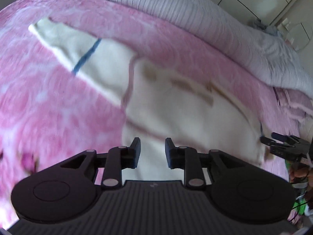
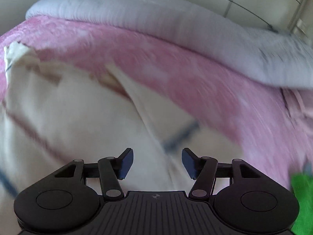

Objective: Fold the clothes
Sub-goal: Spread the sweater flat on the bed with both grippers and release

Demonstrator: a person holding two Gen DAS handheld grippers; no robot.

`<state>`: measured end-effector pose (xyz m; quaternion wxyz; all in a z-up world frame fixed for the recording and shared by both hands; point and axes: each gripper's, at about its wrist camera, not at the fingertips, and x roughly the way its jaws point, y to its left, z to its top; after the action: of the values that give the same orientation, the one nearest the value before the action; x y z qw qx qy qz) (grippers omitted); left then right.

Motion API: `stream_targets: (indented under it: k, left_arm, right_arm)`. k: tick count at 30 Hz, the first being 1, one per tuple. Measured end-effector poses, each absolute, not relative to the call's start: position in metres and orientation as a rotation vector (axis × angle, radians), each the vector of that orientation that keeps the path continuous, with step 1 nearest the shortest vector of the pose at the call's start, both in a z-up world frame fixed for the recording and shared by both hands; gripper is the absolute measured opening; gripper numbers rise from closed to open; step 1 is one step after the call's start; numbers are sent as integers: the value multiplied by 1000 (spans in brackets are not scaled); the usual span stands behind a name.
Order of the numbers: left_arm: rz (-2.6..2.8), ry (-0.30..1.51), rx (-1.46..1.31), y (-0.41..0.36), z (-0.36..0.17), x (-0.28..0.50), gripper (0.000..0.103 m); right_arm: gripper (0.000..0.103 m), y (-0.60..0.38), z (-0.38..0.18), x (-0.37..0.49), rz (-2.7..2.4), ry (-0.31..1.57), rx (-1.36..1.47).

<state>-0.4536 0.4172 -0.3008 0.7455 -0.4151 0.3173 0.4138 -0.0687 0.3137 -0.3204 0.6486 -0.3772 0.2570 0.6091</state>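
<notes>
Cream garment (image 1: 176,105) lies spread on a pink blanket (image 1: 49,101) covering a bed, with both hand-held tools angled steeply down over it. The left tool (image 1: 152,150) hovers above the lower part of the cloth, its two black fingers parted by a modest gap with only fabric visible beyond them and nothing pinched. The right tool (image 2: 157,163) also hangs above the cloth, its fingers with blue pads (image 2: 127,163) set wider apart and holding nothing. Both pictures are smeared by motion blur. The garment is pale cream with a long sleeve (image 1: 78,49) reaching toward the upper left, crossed by a thin dark blue stripe (image 1: 87,55); faint brownish lettering, too blurred to read, runs across its body. A striped grey-white duvet (image 1: 176,5) is bunched along the far edge of the bed. The left wrist view alone shows the right tool from outside at the picture's right edge, close to the garment's right border, with part of the person's hand (image 1: 299,173) gripping its handle. The right wrist view alone shows a second sleeve folded over the body with its own blue stripe (image 2: 181,135), and something bright green (image 2: 303,201) at the lower right.
</notes>
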Motion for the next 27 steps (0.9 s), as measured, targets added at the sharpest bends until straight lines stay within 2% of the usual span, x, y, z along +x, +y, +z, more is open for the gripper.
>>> stream_targets:
  k: [2,8,9,10,15,21,24,25,27]
  left_arm:
    - [902,682,-884,439,-298,-449,27]
    - [884,699,-847,495,-306,-433,27]
    - [877,706,-848,500,-308,-429,27]
    - [865,714,-849,505,-309,-426,27]
    - [786,751,-806,520,-311,-411,27]
    - [737,776,-819,530,-313,-402,27]
    - [715,791,-815,534,-314,-394,27]
    - [711,796,-808,536,-314,-391,27]
    - [701,807,-794,541,-314,-385,29]
  right_arm:
    - [59,348,-330,-79,1393,541,-851]
    - [59,426,-378,-90,1307,510,-990]
    - [53,434,-386,-89,1298,522,-1018]
    - [13,434,-388,-83,1307,537,-1012]
    - [12,381,-342,-18,1203,654,-702]
    - [12,200,-252,99,723,803,-151]
    - [13,109,-255,143,326,977,-94]
    - [19,86,-267,154,179,1091,-130]
    - [22,47,-295,169,-105,1296,-199]
